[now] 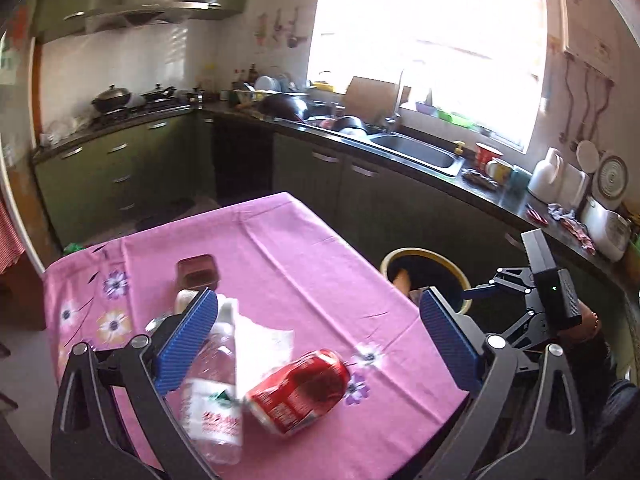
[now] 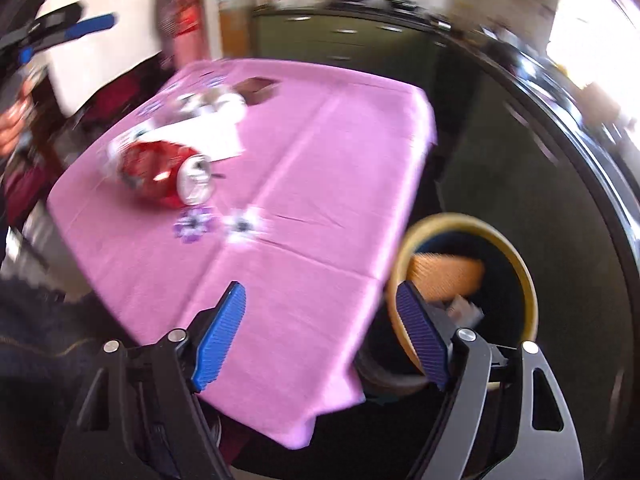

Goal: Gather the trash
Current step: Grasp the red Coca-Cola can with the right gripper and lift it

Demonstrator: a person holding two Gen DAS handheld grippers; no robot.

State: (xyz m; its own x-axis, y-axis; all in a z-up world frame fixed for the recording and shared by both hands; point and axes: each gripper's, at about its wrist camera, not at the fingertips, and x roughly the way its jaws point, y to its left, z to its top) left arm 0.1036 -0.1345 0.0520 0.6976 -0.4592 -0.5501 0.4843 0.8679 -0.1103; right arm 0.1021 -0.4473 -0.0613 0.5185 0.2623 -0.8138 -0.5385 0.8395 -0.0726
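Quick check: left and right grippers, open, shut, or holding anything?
Left gripper: open, empty, above the crushed red soda can.
Right gripper: open, empty.

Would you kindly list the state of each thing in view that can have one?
left gripper: open, nothing held
right gripper: open, nothing held
red can: dented, on its side
plastic bottle: lying down on the cloth
bin: open, trash already inside
brown container: upright, lidless

Green kitchen cabinets [image 1: 120, 168], steel sink [image 1: 420, 152], and a bright sunlit window [image 1: 432, 40].
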